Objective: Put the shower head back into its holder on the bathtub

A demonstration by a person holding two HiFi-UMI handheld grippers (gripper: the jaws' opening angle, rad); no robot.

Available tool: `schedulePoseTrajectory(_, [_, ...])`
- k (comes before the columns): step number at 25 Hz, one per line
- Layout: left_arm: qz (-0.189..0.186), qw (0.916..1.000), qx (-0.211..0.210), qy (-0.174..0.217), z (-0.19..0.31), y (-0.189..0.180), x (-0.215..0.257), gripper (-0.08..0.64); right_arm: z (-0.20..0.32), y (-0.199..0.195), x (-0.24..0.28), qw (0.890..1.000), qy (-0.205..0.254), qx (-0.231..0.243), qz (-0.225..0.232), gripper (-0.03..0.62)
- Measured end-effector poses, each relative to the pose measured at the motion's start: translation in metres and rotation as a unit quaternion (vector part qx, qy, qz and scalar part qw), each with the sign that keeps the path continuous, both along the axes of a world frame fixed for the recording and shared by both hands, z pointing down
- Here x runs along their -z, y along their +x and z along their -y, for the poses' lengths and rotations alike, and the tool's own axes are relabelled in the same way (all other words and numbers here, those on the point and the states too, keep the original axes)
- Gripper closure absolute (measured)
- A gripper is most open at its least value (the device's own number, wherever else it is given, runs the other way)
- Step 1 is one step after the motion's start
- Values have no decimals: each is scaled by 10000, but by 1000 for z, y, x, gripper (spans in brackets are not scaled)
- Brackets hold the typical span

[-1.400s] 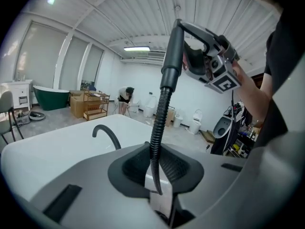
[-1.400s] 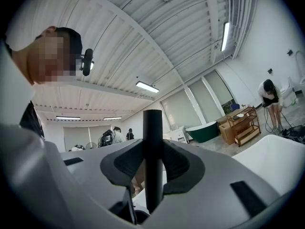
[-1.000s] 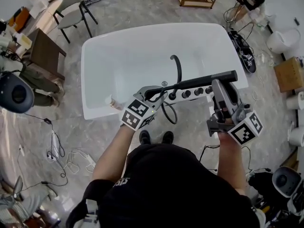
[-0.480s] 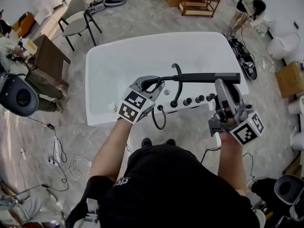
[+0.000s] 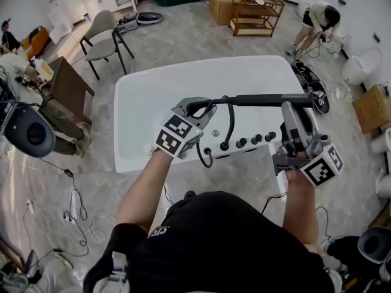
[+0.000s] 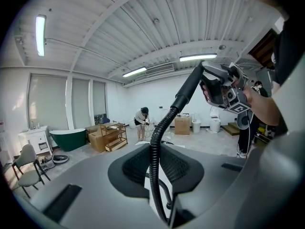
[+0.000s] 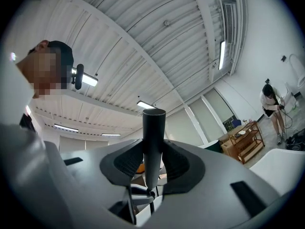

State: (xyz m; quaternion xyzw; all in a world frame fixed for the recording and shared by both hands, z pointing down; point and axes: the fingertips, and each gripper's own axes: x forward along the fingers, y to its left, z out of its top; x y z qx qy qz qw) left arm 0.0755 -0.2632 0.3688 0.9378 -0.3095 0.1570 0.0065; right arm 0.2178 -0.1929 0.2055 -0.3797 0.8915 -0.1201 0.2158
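Observation:
The black shower head (image 5: 263, 100) is a long wand hanging level above the white bathtub (image 5: 159, 90). My right gripper (image 5: 292, 105) is shut on its right end; in the right gripper view the wand (image 7: 153, 137) stands upright between the pads. My left gripper (image 5: 198, 107) is shut on the ribbed black hose (image 6: 153, 151) just below the wand's other end. From there the hose (image 5: 230, 121) loops down to the tub's near ledge, where black knobs (image 5: 247, 141) sit in a row. In the left gripper view my right gripper (image 6: 224, 87) shows at upper right.
A chair (image 5: 104, 32) and a dark table (image 5: 67, 81) stand left of the tub. A wooden shelf (image 5: 247, 8) is behind it, with a person (image 5: 317, 20) bending over at the far right. Cables (image 5: 76, 194) lie on the floor at left.
Both grippers have risen with the shower head. The wand now hangs higher over the tub, and the hose has been drawn up off the ledge into a taller loop.

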Motion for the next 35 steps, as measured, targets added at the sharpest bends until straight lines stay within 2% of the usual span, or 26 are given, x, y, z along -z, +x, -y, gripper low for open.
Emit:
schedulePoseTrajectory(7, [-119, 9995, -144, 256, 1, 13, 32, 489, -9, 7, 29, 9995, 316, -59, -70, 457])
schedulePoseTrajectory(12, [-17, 9994, -237, 237, -6, 20, 26, 489, -16, 7, 27, 9994, 312, -117, -132, 458])
schedulePoseTrajectory(16, [16, 9996, -297, -20, -17, 25, 0, 489, -19, 7, 9, 9996, 117, -150, -210, 458])
schedulePoseTrajectory(20, [111, 9981, -427, -439, -32, 35, -39, 486, -21, 7, -16, 9994, -168, -164, -267, 459])
schedulePoseTrajectory(26, [583, 9906, -639, -1059, -58, 42, -99, 469, -12, 4, -43, 9984, -467, -114, -302, 459])
schedulePoseTrajectory(28, [586, 9881, -735, -1214, -69, 41, -110, 443, -8, 0, -51, 9979, -528, -96, -349, 459])
schedulePoseTrajectory(31, [526, 9866, -701, -1375, -78, 36, -119, 442, -3, -7, -64, 9971, -595, -56, -469, 459])
schedulePoseTrajectory(35, [381, 9878, -591, -1392, -79, 24, -116, 442, 5, -14, -82, 9961, -767, 26, -428, 457])
